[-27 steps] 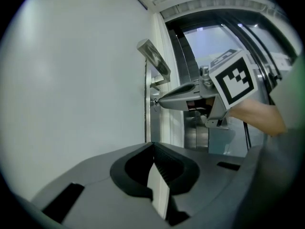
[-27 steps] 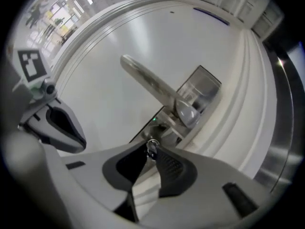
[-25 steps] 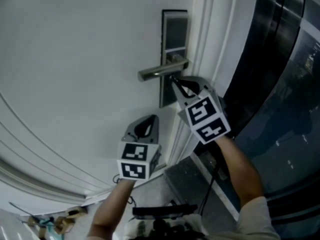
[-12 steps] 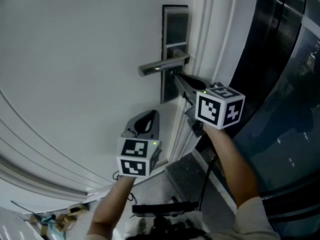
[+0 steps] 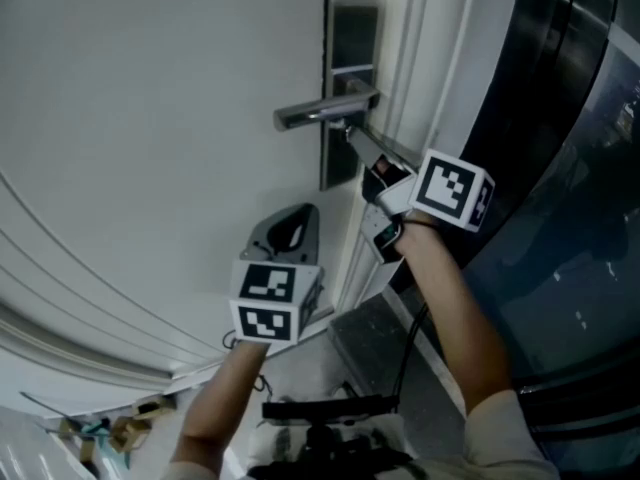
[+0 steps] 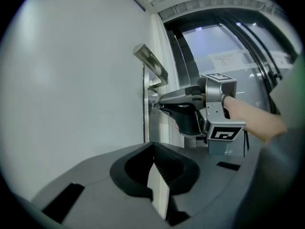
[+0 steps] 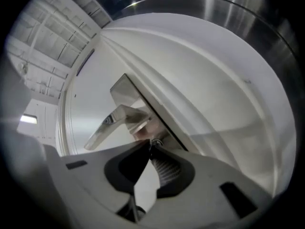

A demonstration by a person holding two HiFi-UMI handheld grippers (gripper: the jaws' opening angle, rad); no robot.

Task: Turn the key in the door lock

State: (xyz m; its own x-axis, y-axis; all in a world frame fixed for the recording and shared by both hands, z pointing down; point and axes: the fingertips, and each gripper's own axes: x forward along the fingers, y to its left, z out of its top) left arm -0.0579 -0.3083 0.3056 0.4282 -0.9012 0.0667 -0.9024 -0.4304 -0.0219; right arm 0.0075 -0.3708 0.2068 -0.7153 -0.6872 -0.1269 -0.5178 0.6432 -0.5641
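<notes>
Grey plastic and a marker cube sit nearest: the left gripper (image 5: 290, 230) hangs low, close in front of the white door (image 5: 150, 118), below and to the left of the lock; its fingers are pressed together with nothing between them, and it is well apart from the key.

Beside it, on the right, a bare forearm (image 5: 455, 308) leads up to the right gripper (image 5: 352, 138), which slants up and leftward to the lock; its long jaws are nearly together and easing open, their tips meeting around the small metal key (image 7: 156, 142), whose head lies between them; the pads look to be on it.

That key sticks out of the keyhole in the dark lock plate (image 5: 350, 38), just beneath the root of the lever handle (image 5: 320, 115); the handle is brushed metal and points away to the left, roughly level; the plate stands upright near the door's edge.

Farther right runs the white moulded door frame (image 5: 410, 58); beyond it stands a dark glass panel (image 5: 570, 218) with faint reflections.
</notes>
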